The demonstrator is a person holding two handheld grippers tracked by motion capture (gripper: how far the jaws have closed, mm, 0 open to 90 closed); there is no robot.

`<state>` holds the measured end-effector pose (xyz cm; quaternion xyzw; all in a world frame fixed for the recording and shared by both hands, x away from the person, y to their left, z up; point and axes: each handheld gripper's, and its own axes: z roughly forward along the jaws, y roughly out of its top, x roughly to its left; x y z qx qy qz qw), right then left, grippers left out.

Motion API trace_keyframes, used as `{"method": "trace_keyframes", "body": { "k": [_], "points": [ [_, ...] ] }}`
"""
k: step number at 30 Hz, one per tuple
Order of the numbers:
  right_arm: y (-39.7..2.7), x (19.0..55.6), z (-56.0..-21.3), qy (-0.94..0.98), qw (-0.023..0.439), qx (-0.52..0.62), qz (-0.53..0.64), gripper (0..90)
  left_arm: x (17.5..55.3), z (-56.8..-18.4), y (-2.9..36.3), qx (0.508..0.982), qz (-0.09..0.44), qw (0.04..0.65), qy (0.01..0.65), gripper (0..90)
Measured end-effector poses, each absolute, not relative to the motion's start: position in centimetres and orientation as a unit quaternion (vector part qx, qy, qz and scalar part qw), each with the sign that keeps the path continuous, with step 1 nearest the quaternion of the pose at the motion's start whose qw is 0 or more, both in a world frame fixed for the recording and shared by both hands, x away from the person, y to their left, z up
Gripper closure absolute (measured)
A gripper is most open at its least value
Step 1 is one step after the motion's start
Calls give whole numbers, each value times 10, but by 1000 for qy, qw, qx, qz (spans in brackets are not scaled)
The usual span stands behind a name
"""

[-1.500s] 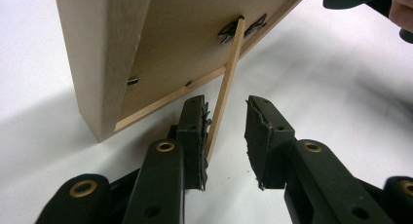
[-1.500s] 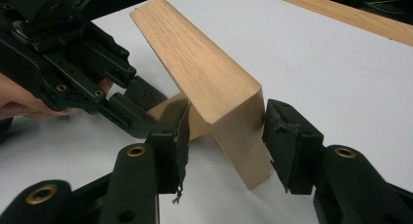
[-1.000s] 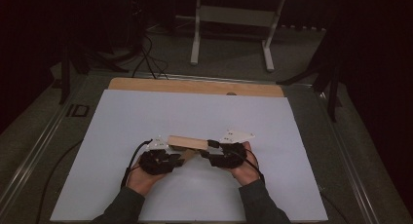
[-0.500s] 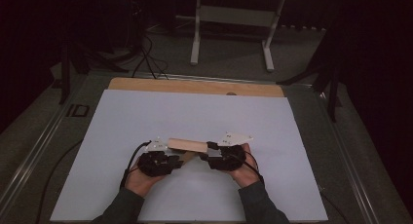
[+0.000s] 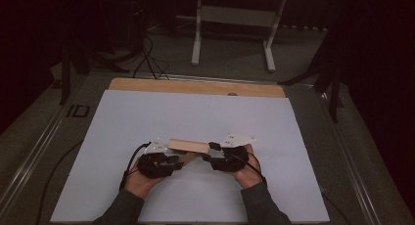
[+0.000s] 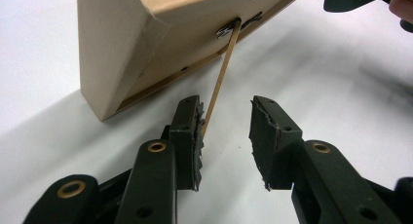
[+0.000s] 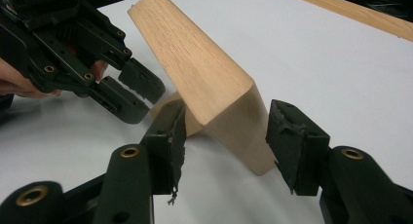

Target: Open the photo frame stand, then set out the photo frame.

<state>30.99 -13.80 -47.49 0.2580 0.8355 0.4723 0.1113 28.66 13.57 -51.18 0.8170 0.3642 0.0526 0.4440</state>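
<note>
The left gripper (image 6: 226, 129) has just been opening its jaws: in the left gripper view they stand spread, and a thin tan rubber band (image 6: 221, 75) runs down from a small metal fitting (image 6: 233, 28) on the underside of the pale wooden wedge-shaped block (image 6: 146, 44) into the gap, lying against the torn pad of the left-hand jaw while the other pad stands clear of it. That reads as a grip on the band being let go, or the jaws being reset for a new bite; whether the band is stretched or slack cannot be told. The right gripper (image 7: 226, 146) has its jaws wide, straddling the near end of the same block (image 7: 204, 73); one pad looks to lie against the wood and the other just beside it, so it seems to steady the block more than clamp it. In the high view the block (image 5: 188, 146) sits tilted on the white counter (image 5: 195, 112), near its front edge, between the left gripper (image 5: 180, 159) and the right gripper (image 5: 209, 155), each carried in one of the person's hands. Against the earlier high views little differs: block, hands and both grippers sit in the same place, and only the left jaws have widened.
</note>
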Motion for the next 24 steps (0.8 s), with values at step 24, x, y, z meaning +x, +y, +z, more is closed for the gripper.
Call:
{"method": "trace_keyframes", "body": {
  "k": [24],
  "points": [
    [-144,306,-463,827,113,251,489,474,282,-501,145,808,71,461,360,636]
  ]
}}
